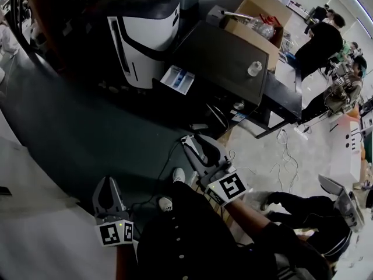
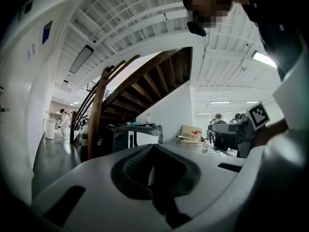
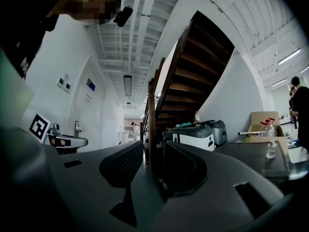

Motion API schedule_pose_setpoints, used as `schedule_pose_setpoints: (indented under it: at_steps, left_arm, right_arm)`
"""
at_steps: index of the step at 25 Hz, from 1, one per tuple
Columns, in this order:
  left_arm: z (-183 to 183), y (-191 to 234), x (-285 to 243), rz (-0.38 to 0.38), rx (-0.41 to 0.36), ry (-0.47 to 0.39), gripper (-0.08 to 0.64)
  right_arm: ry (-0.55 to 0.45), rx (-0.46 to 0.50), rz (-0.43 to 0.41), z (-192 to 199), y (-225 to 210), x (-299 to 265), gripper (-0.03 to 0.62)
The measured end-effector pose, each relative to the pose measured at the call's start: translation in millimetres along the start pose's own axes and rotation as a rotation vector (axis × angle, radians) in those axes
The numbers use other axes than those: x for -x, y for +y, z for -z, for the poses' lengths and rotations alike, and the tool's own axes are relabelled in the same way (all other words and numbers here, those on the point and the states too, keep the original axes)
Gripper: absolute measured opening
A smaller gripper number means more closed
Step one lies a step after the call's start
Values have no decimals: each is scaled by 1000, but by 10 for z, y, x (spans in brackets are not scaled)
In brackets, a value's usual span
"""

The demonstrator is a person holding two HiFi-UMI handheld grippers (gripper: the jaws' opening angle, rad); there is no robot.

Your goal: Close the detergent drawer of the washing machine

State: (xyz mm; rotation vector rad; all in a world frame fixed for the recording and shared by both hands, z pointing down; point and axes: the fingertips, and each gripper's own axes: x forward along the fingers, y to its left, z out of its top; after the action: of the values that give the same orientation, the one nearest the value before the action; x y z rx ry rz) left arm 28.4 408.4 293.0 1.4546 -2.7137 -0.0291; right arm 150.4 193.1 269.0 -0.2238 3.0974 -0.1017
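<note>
**Inspector:** Largest item?
**Assistant:** A white-and-black machine on the dark floor, well apart from both tongs. The detergent drawer cannot be made out.
**Inspector:** Tongs?
**Assistant:** The right gripper has its jaws parted and empty; the left gripper is closed and empty.

What seems the washing machine, white with black trim, stands upright, drawer indistinct.

A dark wooden staircase climbs past white walls. Strip lights hang overhead. A black table stands far right on grey floor.
</note>
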Motion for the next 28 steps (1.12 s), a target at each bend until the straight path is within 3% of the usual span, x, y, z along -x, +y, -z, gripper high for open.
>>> schedule_pose_setpoints:
  at_steps: [15,28]
  left_arm:
    - [-71,1,-842,-29,-4,19,14]
    - [-392,-116,-1691,-65,-33,0,14]
  right_arm:
    - [7,-6,-6,51,-689,-550,160]
    - [-18,-31,-42,-225,-1369,-1168,160]
